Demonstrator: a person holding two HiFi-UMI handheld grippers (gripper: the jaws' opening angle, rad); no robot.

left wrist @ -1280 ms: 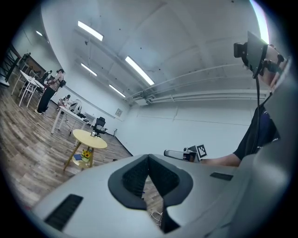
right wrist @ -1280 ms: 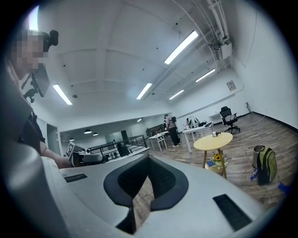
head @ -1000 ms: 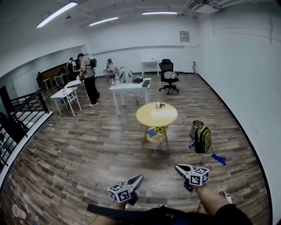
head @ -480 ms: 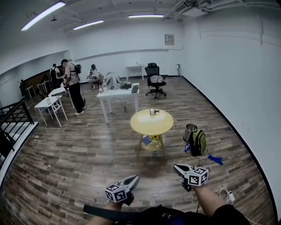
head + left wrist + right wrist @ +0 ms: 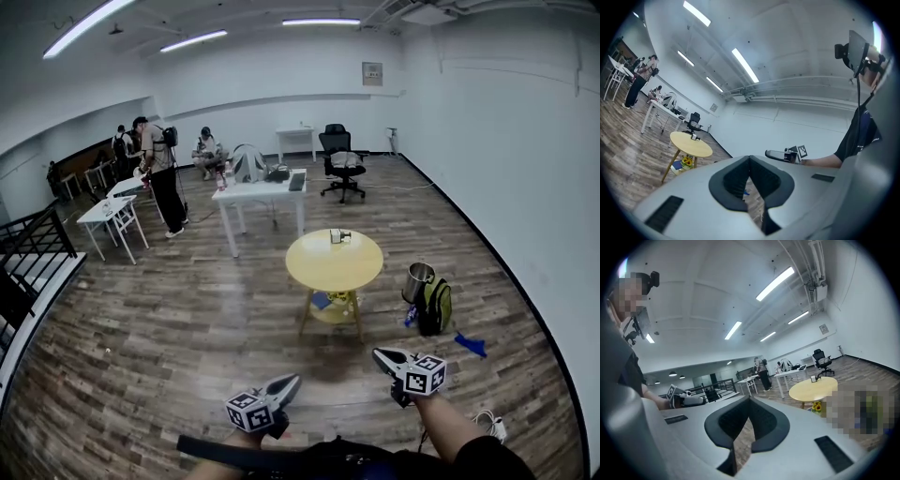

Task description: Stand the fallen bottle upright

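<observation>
Yellow round counter point(image 5: 317, 270) at twelve o'clock stands well apart from both grippers, so the task is not yet begun. A small object point(image 5: 339, 236) on it is perhaps the bottle, but it is too small to tell. The left gripper point(image 5: 289, 383) and the right gripper point(image 5: 382, 355) have their fingers pressed together and hold nothing.

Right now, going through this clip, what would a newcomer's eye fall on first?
The round yellow table, standing alone mid-floor with sunflowers on its lower shelf, draws the eye first. At the head view's bottom edge are the left gripper and right gripper, both shut and empty. A green backpack with a metal pot next to it sits on the floor right of the table.
</observation>
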